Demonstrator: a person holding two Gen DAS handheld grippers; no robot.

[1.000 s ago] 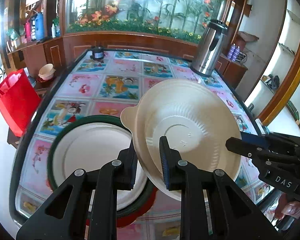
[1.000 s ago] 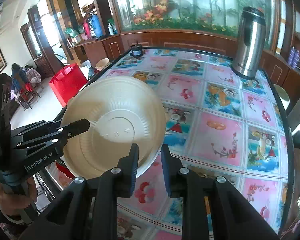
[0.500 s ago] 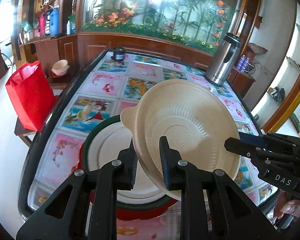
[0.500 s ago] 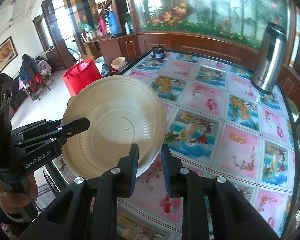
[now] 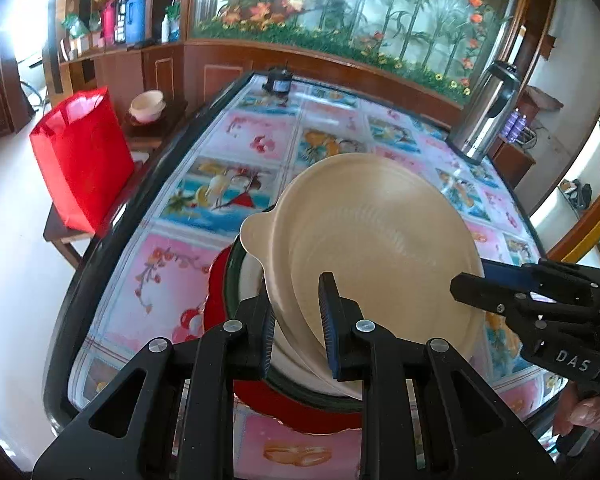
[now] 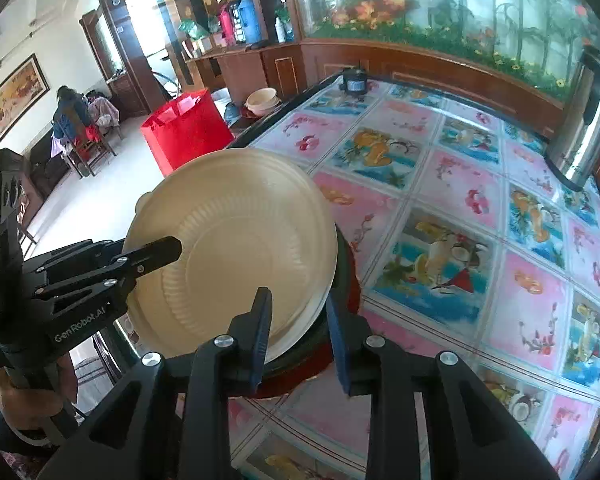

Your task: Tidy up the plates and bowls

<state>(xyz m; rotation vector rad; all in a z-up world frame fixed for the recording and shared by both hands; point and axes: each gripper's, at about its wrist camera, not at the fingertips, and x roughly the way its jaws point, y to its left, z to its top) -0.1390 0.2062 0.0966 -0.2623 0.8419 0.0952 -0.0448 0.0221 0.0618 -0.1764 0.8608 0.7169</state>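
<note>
A cream paper bowl is held upside down and tilted above a stack of plates: a white plate in a green-rimmed plate on a red plate. My left gripper is shut on the bowl's near rim. My right gripper has its jaws slightly apart around the opposite rim of the bowl; in the left wrist view it reaches in from the right. The stack sits at the table's near left corner and is mostly hidden by the bowl.
The glass table has a colourful fruit-print top. A steel thermos stands at the far right and a small black jar at the far edge. A red bag and stacked bowls sit left of the table.
The bowl and both grippers have moved left and down over the plate stack. The right gripper's jaws have opened a little around the rim.
</note>
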